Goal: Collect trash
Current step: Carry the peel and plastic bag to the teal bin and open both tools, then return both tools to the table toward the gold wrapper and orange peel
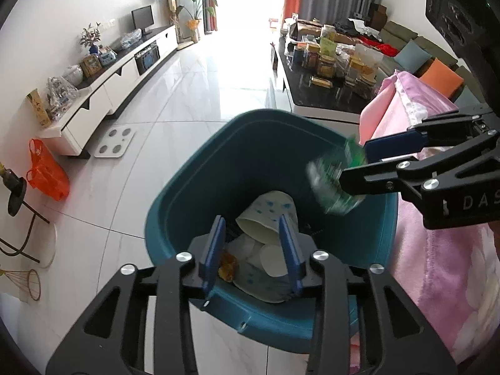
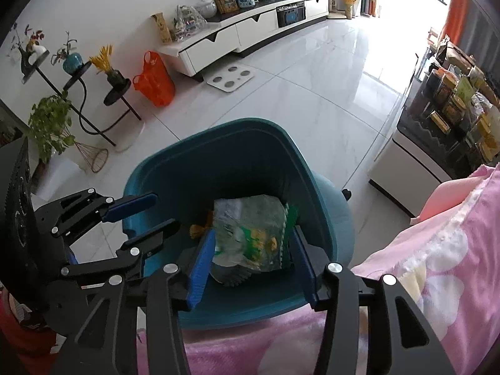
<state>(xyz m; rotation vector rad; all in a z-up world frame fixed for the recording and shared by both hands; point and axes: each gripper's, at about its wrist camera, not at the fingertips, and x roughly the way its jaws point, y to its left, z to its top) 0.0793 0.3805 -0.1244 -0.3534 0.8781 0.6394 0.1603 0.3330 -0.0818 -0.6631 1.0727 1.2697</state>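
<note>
Two grippers: left gripper [image 1: 251, 254] is hovering over the bin, fingers apart, holding nothing; right gripper [image 2: 250, 256] is poised above it, fingers apart around the wrapper.
Wrapper: crinkly green-and-clear plastic snack wrapper [image 2: 253, 234] is sitting over the teal plastic waste bin [image 2: 315, 187], looking light, limp and slippery; pinching a bunched edge should work best.
Contents: crushed white paper cups [image 1: 265, 231] are lying at the bottom.

**My two grippers, up close**

I see my left gripper [image 1: 253, 253] and right gripper [image 2: 250, 262] built alike: matte black angular linkage arms with triangular cut-outs, round silver screws at the pivots, and flat blue pads [image 1: 214, 253]. White letters "DAS" [image 1: 479, 202] mark the right one's body, at three o'clock.
</note>
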